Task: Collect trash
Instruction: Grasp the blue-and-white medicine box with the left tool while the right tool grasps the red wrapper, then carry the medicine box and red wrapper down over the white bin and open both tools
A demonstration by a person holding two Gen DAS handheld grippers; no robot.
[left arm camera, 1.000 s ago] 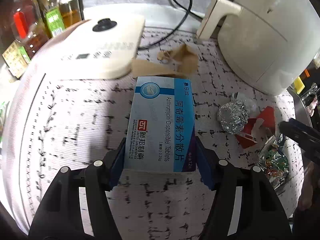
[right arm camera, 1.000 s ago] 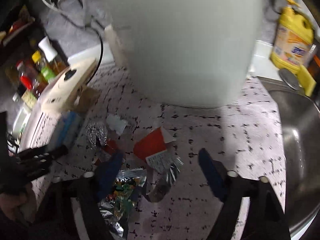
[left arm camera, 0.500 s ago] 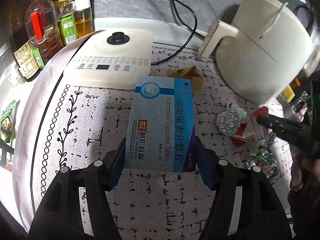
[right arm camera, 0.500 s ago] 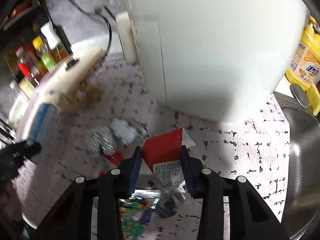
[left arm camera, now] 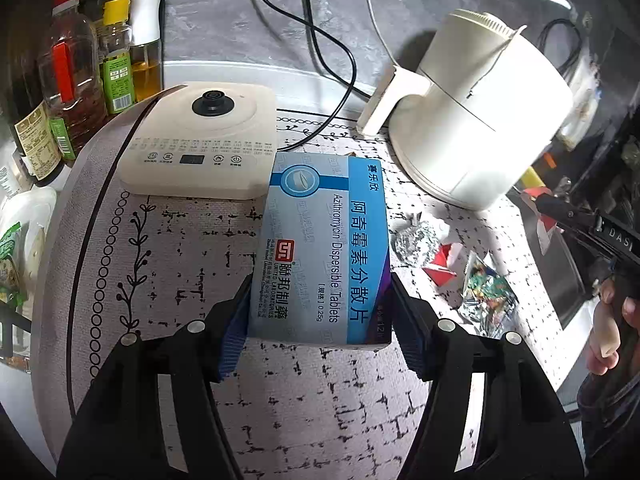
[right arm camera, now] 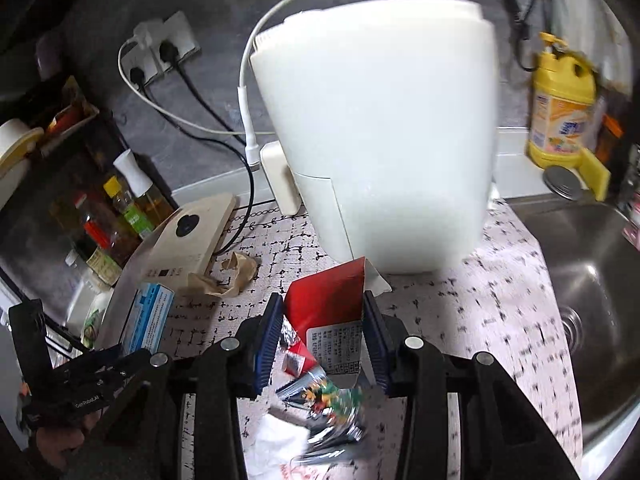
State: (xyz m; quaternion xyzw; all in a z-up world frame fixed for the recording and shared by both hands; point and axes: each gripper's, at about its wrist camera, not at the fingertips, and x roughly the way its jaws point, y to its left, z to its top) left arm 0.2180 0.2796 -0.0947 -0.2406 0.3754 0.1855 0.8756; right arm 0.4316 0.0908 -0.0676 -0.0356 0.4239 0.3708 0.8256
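Fingers of the left gripper (left arm camera: 320,316) press on both long sides of the blue medicine box (left arm camera: 320,248), which is held clear of the patterned mat (left arm camera: 168,264). Only the left wrist view shows the printed face of this box; the right wrist view shows it edge-on, far to the left of the right fingers. Beyond the right finger of the left gripper lie a foil ball (left arm camera: 414,240), a red scrap (left arm camera: 442,268) and a shiny wrapper (left arm camera: 486,296) on the mat. The right gripper (right arm camera: 324,340) has just been closing, and its blue pads now clamp the red carton (right arm camera: 328,312) from both sides, lifted off the mat. In the left wrist view this carton is only a small red tip at the right edge. Only the right wrist view shows the brown crumpled paper (right arm camera: 230,276) ahead-left of the fingers, the white air fryer (right arm camera: 376,128) straight ahead, and the steel sink (right arm camera: 592,304) to the right.
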